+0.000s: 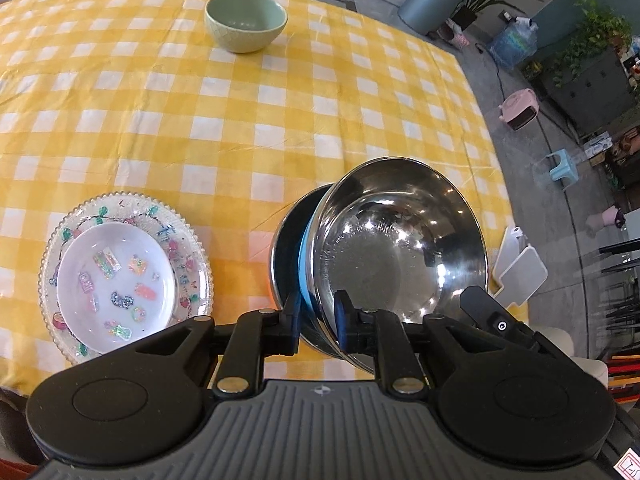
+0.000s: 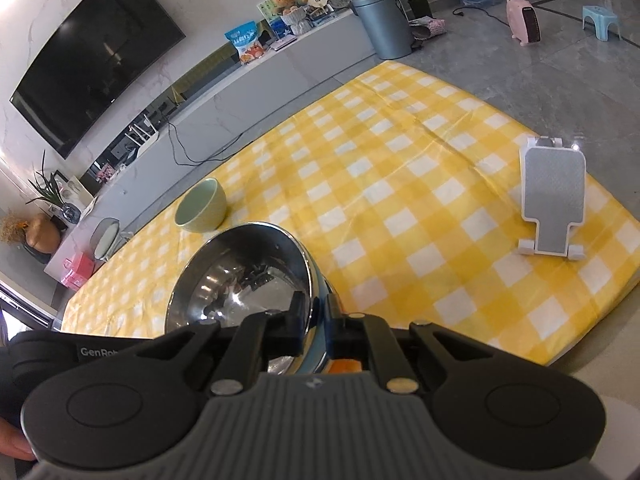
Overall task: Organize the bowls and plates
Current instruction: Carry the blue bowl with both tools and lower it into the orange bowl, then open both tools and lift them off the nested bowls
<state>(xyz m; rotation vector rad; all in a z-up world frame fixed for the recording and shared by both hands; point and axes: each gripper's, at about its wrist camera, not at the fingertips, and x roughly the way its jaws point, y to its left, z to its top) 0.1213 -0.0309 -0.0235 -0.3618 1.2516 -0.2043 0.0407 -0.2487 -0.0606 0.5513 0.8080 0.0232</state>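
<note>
A yellow-and-white checked tablecloth [image 1: 160,128] covers the surface. Near its front edge a steel bowl [image 1: 400,240] stands tilted, nested in a darker bowl with a blue band [image 1: 306,264] that shows behind its rim. The left gripper [image 1: 318,316] straddles the rims of both bowls, jaws narrow, one finger outside the dark bowl and one inside the steel bowl. The right gripper [image 2: 314,318] pinches the steel bowl's rim from the opposite side, jaws almost together. To the left lies a clear beaded plate [image 1: 188,236] bearing a smaller white dish with stickers [image 1: 116,284]. A green ceramic bowl [image 1: 246,22] sits alone, well apart, at the far side. A white phone stand [image 2: 554,196] rests near the cloth's right edge.
</note>
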